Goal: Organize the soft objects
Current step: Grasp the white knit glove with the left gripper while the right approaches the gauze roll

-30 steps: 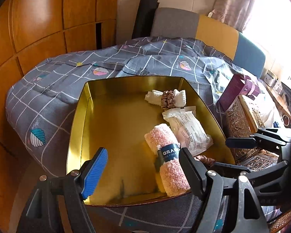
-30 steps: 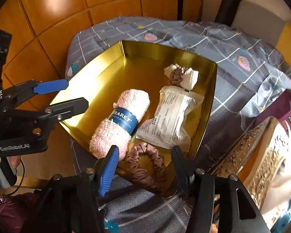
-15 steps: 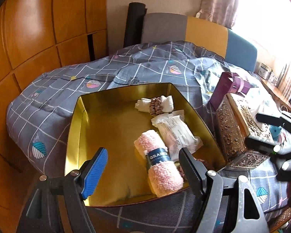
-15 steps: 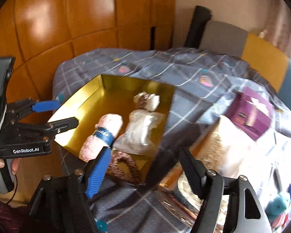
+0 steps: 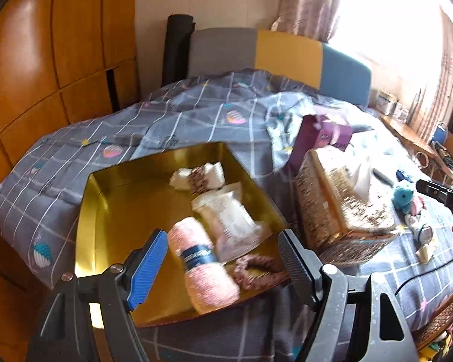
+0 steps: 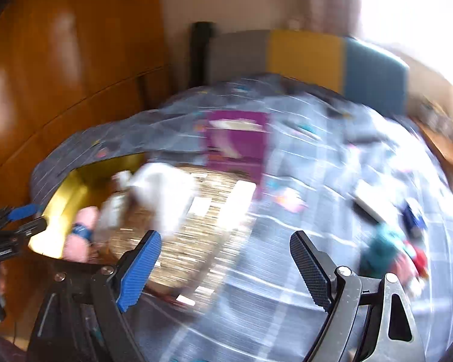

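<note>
At twelve o'clock of my left gripper (image 5: 223, 267), jaws apart and empty, sits the gold tray (image 5: 87, 211) holding a pink towel roll (image 5: 202, 268); my right gripper (image 6: 225, 267) likewise gapes empty.

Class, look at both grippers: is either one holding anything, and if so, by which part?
Nothing is held. The left gripper and right gripper both stand open, with empty gaps between their fingers.

Gold tray (image 5: 90, 211), glossy mirror-like metal; rolled pink towel (image 5: 202, 265), fuzzy terry cloth with a smooth blue paper band; scrunchie (image 5: 256, 268), ruched brown fabric; packet (image 5: 229, 220), crinkled clear plastic; quilt (image 5: 181, 120), matt checked cloth; wall panels (image 5: 45, 45) upper left, polished wood.
</note>
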The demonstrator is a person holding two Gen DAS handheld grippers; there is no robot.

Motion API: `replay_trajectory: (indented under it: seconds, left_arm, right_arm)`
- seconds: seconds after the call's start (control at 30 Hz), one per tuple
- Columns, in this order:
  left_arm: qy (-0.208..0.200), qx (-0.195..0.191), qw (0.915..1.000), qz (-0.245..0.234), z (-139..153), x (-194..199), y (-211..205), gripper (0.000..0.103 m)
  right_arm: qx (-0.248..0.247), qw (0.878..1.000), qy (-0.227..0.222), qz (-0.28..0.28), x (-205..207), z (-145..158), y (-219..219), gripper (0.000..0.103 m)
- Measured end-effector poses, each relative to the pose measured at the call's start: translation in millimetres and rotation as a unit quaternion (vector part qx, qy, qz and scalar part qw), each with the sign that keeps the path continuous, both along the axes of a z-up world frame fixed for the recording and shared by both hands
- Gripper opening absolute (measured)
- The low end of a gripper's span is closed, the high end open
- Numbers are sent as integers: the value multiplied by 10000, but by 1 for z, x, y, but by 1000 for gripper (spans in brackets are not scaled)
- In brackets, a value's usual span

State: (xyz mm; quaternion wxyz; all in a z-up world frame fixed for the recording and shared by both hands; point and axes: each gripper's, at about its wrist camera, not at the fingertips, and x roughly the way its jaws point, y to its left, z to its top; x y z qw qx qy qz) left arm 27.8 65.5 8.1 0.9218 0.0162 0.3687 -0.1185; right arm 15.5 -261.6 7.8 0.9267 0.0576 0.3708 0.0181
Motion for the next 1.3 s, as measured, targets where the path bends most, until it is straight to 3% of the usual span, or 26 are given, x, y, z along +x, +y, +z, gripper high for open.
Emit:
replay_trajectory:
  seconds: [0.13,0.27,0.4,0.5,0.6,0.73,0.8,0.9,0.97,1.0,1.13,1.3]
  left_arm:
    - [-144,-116,9992,-355,12,-1,-18,77]
    - [-258,-166,9962,-814,24,-3,-46,77]
    - [-324,-93,9910,-1296,34,-7,-82,77]
    - [-328,-22,9846,-1718,38,-12,-112,77]
    - [-259,10,9789,-2026,37,-18,-134,77]
    - [-189,90,9714,-2366,32,-29,-160,77]
    - [-156,120,9683,-2489,31,-30,-169,77]
    - [-129,149,9644,-2637,30,-35,-181,77]
    - [-98,147,9622,-2719,30,-34,-189,77]
    - [-85,163,9607,-2771,30,-34,-194,77]
    - [-29,325,9552,-2942,26,-32,-219,77]
    - [158,498,9421,-3312,10,-32,-265,77]
  right_arm:
    - [628,9903,92,-1240,-27,-1,-89,88]
    - [1050,9655,212,-2373,-56,-9,-167,90]
    - [1383,9429,515,-2985,-73,-27,-219,90]
    - [1735,9347,793,-2999,-77,-45,-234,90]
    - [1928,9364,1085,-2726,-69,-63,-229,90]
    - [1719,9452,1465,-2359,-43,-81,-208,90]
    - [1657,9413,1813,-2314,-29,-96,-203,90]
    - [2430,9424,1695,-1549,-20,-98,-189,88]
    - [2977,9408,1264,-1018,-24,-86,-181,87]
    - [3011,9423,1075,-991,-28,-78,-181,86]
    - [2440,9538,902,-1504,-41,-67,-189,86]
    - [2053,9465,712,-2385,-67,-67,-211,86]
